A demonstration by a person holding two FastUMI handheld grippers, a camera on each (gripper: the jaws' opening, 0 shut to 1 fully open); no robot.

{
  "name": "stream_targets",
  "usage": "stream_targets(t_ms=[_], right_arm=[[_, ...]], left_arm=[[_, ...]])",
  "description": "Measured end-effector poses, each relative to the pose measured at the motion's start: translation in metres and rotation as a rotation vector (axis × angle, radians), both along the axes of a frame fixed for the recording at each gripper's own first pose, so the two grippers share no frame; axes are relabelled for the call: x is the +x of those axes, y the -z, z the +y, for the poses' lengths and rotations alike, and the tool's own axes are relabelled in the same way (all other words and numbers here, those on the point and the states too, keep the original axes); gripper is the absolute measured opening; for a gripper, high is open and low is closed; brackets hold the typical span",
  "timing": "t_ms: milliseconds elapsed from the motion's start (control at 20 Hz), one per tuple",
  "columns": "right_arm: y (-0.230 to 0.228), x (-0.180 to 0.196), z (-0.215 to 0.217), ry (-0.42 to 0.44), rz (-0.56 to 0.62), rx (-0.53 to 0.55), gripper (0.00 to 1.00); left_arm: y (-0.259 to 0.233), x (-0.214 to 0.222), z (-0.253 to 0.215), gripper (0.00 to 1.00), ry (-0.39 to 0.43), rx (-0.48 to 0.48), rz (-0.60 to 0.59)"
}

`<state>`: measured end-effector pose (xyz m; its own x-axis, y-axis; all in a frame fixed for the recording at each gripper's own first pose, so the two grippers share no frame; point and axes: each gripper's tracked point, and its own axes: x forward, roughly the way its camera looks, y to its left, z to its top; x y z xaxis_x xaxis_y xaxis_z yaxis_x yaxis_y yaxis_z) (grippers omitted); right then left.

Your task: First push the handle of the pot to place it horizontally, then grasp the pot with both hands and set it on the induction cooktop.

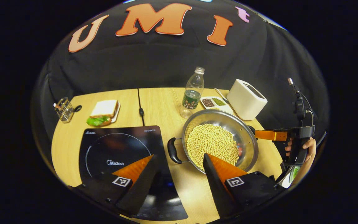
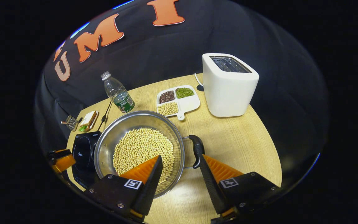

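My left gripper [image 1: 179,161] has its fingers spread wide, nothing between them but air; the pot's near loop handle [image 1: 173,151] sits just ahead of the gap, a little toward my left-hand finger. My right gripper [image 2: 179,161] is spread too, and its right-hand finger [image 2: 216,169] lies just beside the other loop handle [image 2: 196,150], which stands between the two fingers. I cannot tell whether it touches.

The pot [image 2: 139,146] rests on the wooden table [image 2: 244,146], heaped with soybeans [image 1: 211,144], its rim beside the induction cooktop [image 1: 117,149] and not yet on it. I judge its long axis to run handle to handle, pointing from one gripper toward the other, so it lies across in front of me.

What worries me: the handles are thin and rounded, and a pinch landing off-centre could let one side slip. If the two hands rise unevenly, the pot would tilt and the beans would spill. Dragging instead of lifting could catch the rim on the cooktop's edge. The water bottle [image 1: 192,93] stands near the far rim, and the divided dish of beans [image 2: 177,99] and the toaster [image 2: 228,85] lie farther out; a swing that way could knock them.
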<state>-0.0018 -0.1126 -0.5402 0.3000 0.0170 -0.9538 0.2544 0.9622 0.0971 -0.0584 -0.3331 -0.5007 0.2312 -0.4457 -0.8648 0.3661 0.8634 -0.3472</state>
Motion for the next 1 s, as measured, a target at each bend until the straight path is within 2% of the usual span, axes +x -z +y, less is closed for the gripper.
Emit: stream_targets(t_ms=[200, 300, 400, 450, 500, 550, 600, 800, 900, 1000], right_arm=[[0.004, -0.001, -0.005, 0.006, -0.001, 0.0, 0.81], [0.007, 0.0, -0.007, 0.01, -0.001, 0.0, 0.81], [0.009, 0.001, -0.009, 0.01, -0.003, -0.003, 0.82], [0.012, 0.001, -0.01, 0.006, -0.004, -0.005, 0.83], [0.014, 0.001, -0.011, 0.004, -0.002, -0.01, 0.83], [0.016, 0.001, -0.013, 0.001, 0.001, -0.016, 0.82], [0.017, 0.001, -0.013, 0.0, 0.003, -0.021, 0.82], [0.026, 0.0, -0.019, -0.009, 0.012, -0.059, 0.83], [0.029, -0.002, -0.021, 0.001, 0.02, -0.06, 0.83], [0.032, -0.004, -0.023, 0.01, 0.022, -0.063, 0.83]], left_arm=[[0.04, 0.001, -0.019, 0.96, 0.004, 0.016, 0.074], [0.06, 0.0, -0.022, 0.99, 0.015, 0.047, 0.094], [0.076, 0.0, -0.024, 0.96, 0.011, 0.073, 0.109], [0.075, 0.007, -0.029, 0.94, 0.015, 0.065, 0.08], [0.075, 0.009, -0.029, 0.99, 0.012, 0.062, 0.082], [0.075, 0.009, -0.032, 0.95, 0.011, 0.068, 0.084], [0.079, 0.008, -0.034, 0.98, 0.01, 0.075, 0.08], [0.09, 0.015, -0.043, 0.96, 0.001, 0.065, 0.048], [0.105, 0.012, -0.047, 0.94, 0.003, 0.071, 0.05], [0.112, 0.021, -0.049, 0.88, -0.013, 0.074, 0.011]])
